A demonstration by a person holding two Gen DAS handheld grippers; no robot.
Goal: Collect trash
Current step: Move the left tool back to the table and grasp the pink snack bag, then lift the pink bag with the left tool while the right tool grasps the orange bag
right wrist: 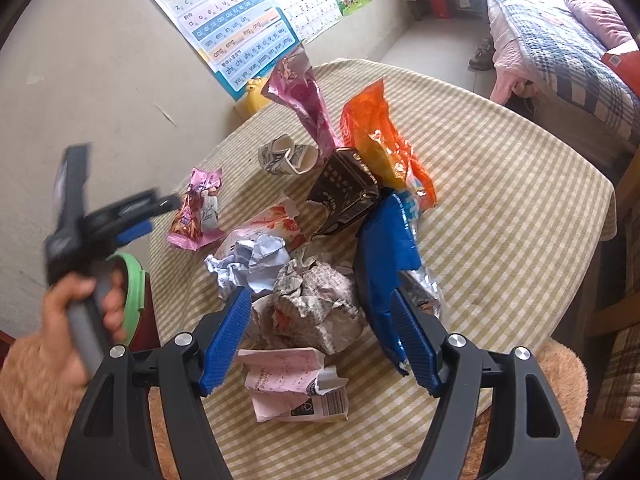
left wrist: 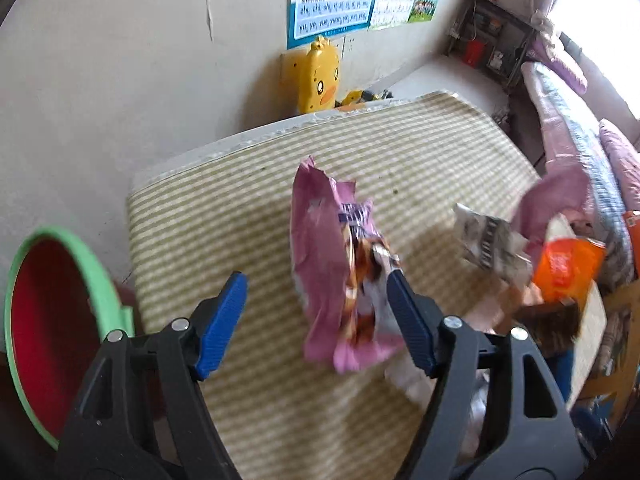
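Striped tablecloth (right wrist: 500,184), right view's trash pile (right wrist: 304,292), left view's bin (left wrist: 52,320)

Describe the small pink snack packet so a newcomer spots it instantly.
Start at the striped tablecloth and go to its left edge, nearest the green-rimmed bin. The pink snack packet lies there flat and alone, apart from the heap of crumpled paper; the other pink wrapper sticks up tall.

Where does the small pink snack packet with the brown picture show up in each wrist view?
Left wrist view: the pink snack packet sits at centre, between the open fingers of the left gripper.
Right wrist view: the packet lies left of centre on the striped cloth, beside the trash pile.
Shared landmark: the green-rimmed bin, to the packet's lower left in both views.
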